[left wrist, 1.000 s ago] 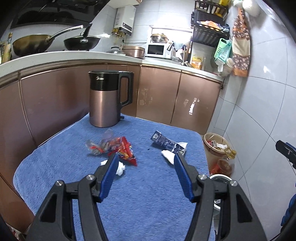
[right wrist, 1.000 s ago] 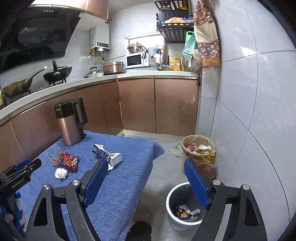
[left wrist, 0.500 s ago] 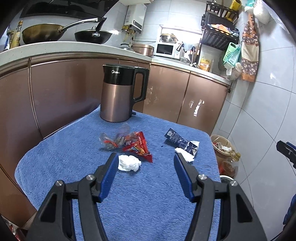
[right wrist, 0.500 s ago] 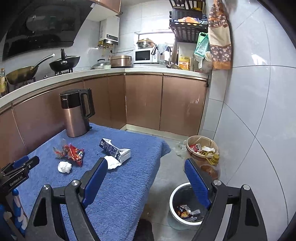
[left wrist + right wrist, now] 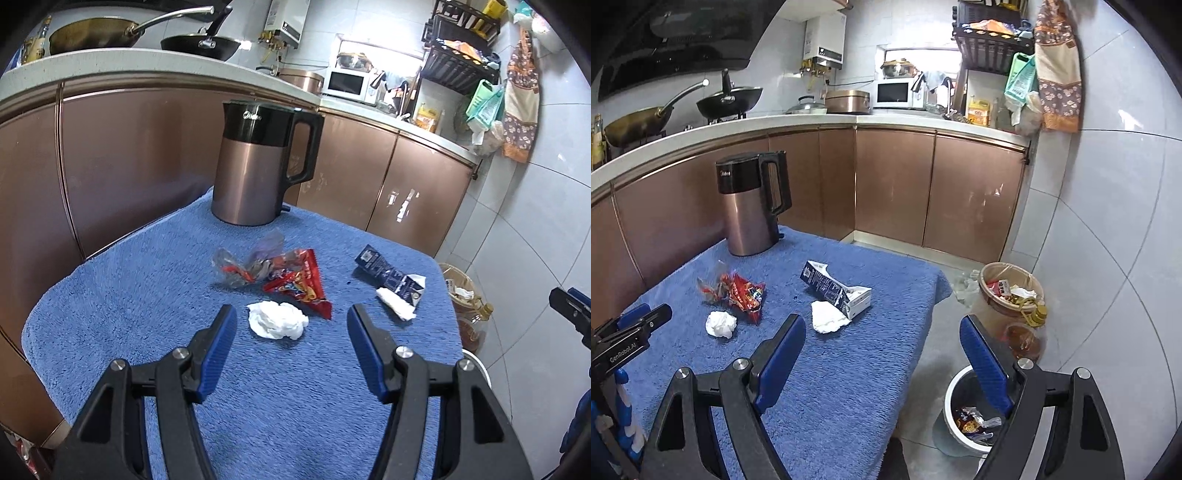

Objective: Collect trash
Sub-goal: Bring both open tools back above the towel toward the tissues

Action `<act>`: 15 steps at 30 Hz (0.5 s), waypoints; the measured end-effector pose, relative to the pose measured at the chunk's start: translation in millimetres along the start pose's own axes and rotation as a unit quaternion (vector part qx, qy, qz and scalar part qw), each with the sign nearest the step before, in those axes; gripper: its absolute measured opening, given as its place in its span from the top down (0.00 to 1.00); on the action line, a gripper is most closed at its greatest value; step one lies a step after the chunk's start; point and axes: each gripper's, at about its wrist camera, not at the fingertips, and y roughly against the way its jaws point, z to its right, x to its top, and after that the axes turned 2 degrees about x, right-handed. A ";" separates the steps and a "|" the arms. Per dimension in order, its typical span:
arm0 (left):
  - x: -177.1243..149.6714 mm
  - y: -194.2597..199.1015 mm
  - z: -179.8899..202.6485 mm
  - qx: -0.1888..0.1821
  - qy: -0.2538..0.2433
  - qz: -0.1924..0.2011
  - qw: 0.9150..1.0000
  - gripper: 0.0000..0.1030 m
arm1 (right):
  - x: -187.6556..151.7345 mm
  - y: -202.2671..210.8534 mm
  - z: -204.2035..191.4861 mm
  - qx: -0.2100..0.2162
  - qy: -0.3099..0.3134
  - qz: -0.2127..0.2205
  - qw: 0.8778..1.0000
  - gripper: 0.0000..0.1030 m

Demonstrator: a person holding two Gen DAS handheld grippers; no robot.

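Trash lies on a blue towel-covered table (image 5: 110,295): a crumpled white tissue (image 5: 277,319), a red snack wrapper (image 5: 303,282), a clear crinkled wrapper (image 5: 243,266), a dark blue carton (image 5: 388,277) and a second tissue (image 5: 395,304) against it. My left gripper (image 5: 291,325) is open and empty, just short of the crumpled tissue. My right gripper (image 5: 882,332) is open and empty over the table's right edge. A white trash bin (image 5: 967,413) with wrappers inside stands on the floor below it.
A copper kettle (image 5: 255,166) stands at the table's far side. A brown basket (image 5: 1008,288) of rubbish and an oil bottle (image 5: 1027,332) sit on the floor by the tiled wall. Copper cabinets (image 5: 894,184) run behind.
Both grippers have moved forward toward the trash, so the table items look nearer. The crumpled tissue now sits clear between the left fingers. Both stay open.
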 end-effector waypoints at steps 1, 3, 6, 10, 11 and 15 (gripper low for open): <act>0.2 -2.7 -0.6 0.001 0.001 -0.002 1.000 0.42 | 0.9 -3.9 -1.2 0.002 0.002 -0.002 1.000 0.18; -0.1 -10.4 -2.8 0.007 0.001 -0.009 1.000 0.42 | 2.5 -12.1 -3.1 0.005 0.005 -0.006 1.000 0.18; -0.6 -20.2 -5.3 0.013 0.002 -0.019 1.000 0.42 | 3.9 -23.9 -6.0 0.010 0.009 -0.012 1.000 0.18; -2.0 -31.9 -7.3 0.021 0.001 -0.033 0.999 0.42 | 4.3 -37.8 -8.9 0.018 0.013 -0.020 1.000 0.18; -2.7 -34.3 -7.0 0.024 0.000 -0.036 0.999 0.42 | 4.1 -41.9 -9.5 0.020 0.014 -0.022 0.999 0.18; -3.9 -45.6 -7.7 0.032 -0.003 -0.046 0.998 0.42 | 2.2 -58.8 -12.0 0.030 0.018 -0.034 0.999 0.18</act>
